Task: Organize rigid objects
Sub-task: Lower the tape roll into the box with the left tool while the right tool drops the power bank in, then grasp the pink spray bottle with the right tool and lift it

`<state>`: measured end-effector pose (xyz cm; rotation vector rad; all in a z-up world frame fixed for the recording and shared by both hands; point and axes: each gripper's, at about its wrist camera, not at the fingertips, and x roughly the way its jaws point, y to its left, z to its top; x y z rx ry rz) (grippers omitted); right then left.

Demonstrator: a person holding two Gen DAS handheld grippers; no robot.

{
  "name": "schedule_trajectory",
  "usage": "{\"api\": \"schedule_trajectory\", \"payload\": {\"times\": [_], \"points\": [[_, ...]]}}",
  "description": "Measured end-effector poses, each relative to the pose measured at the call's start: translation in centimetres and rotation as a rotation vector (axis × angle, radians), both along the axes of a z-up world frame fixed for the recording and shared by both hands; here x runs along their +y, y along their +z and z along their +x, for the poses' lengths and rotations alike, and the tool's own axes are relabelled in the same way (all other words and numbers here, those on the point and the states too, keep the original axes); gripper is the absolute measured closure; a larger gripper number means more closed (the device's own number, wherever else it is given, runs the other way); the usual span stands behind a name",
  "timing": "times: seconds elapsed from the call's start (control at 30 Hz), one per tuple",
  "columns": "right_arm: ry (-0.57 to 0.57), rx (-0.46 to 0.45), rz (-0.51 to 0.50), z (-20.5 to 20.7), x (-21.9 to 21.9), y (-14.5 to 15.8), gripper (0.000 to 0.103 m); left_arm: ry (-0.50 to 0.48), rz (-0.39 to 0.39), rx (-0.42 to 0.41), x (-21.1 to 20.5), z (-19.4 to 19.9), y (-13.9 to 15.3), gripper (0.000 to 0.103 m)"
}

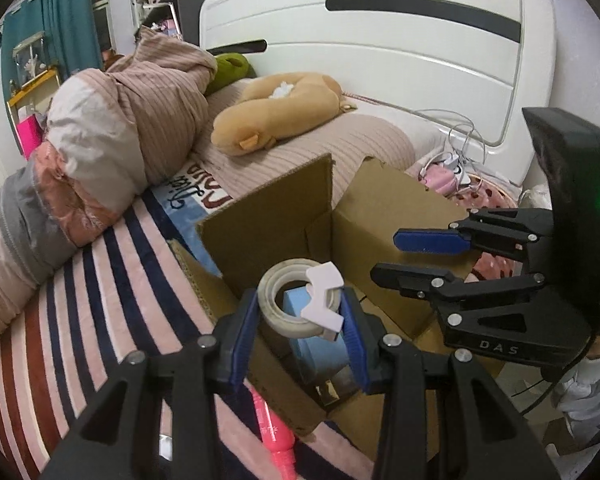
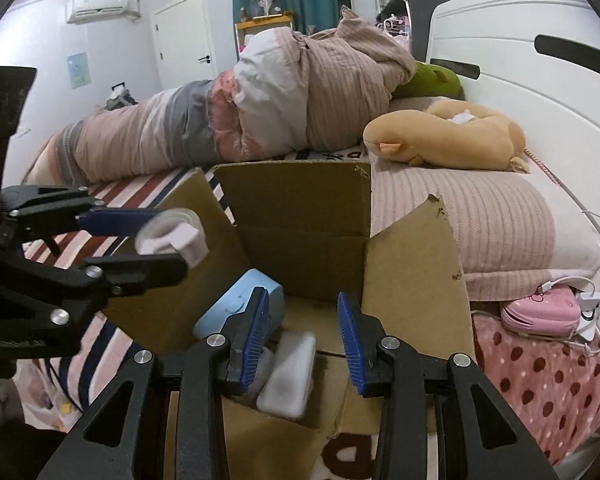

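Note:
My left gripper [image 1: 300, 340] is shut on a clear tape roll with a white dispenser [image 1: 300, 300] and holds it over the open cardboard box [image 1: 268, 220]; the tape roll also shows in the right wrist view [image 2: 172, 236]. A light blue box [image 1: 320, 348] lies inside the carton below it. My right gripper [image 2: 304, 340] is open and empty above the carton [image 2: 300, 208]. Under it lie the light blue box [image 2: 236, 308] and a white flat case [image 2: 290, 372].
The carton sits on a bed with a striped blanket [image 1: 80, 300]. A rolled duvet [image 2: 260, 100], a tan plush toy [image 2: 452, 136] and a white headboard [image 1: 380, 40] lie behind. A pink object [image 1: 276, 440] lies by the carton; a pink device with cables [image 2: 540, 312] is at right.

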<state>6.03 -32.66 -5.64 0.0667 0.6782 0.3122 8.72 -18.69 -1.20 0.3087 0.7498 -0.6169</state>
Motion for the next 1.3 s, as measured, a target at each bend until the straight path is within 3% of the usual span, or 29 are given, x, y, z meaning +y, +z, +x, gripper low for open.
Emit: {"api": "schedule_trajectory", "payload": {"times": [0.23,0.37,0.5,0.6,0.73,1.03,1.2,1.3], "points": [[0.009,0.007,-0.004,-0.1,0.0,0.0,0.072,-0.044,0.015,0.030,-1.8,0.3,-0.7,0.065],[0.006,0.012,-0.011,-0.5,0.0,0.0,0.071,-0.048,0.013,0.014,-2.0,-0.2,-0.3,0.048],[0.002,0.017,-0.025,-1.0,0.2,0.2,0.070,-0.011,-0.006,-0.014,-0.3,-0.6,0.9,0.047],[0.003,0.012,-0.029,-1.4,0.7,0.7,0.069,0.035,-0.038,-0.037,2.3,-1.1,2.2,0.041],[0.025,-0.035,-0.004,-2.6,2.0,2.2,0.069,0.115,-0.049,-0.071,6.6,-1.9,3.1,0.040],[0.194,-0.141,0.089,-6.5,9.4,6.1,0.069,0.269,-0.071,-0.077,16.5,-3.9,1.2,0.040],[0.266,-0.080,0.049,-8.0,14.7,5.2,0.069,0.303,-0.094,-0.058,20.3,-4.4,-1.4,0.040],[0.259,0.020,0.065,-7.8,16.9,2.7,0.069,0.306,-0.101,-0.050,21.8,-4.8,-3.0,0.040]]}}
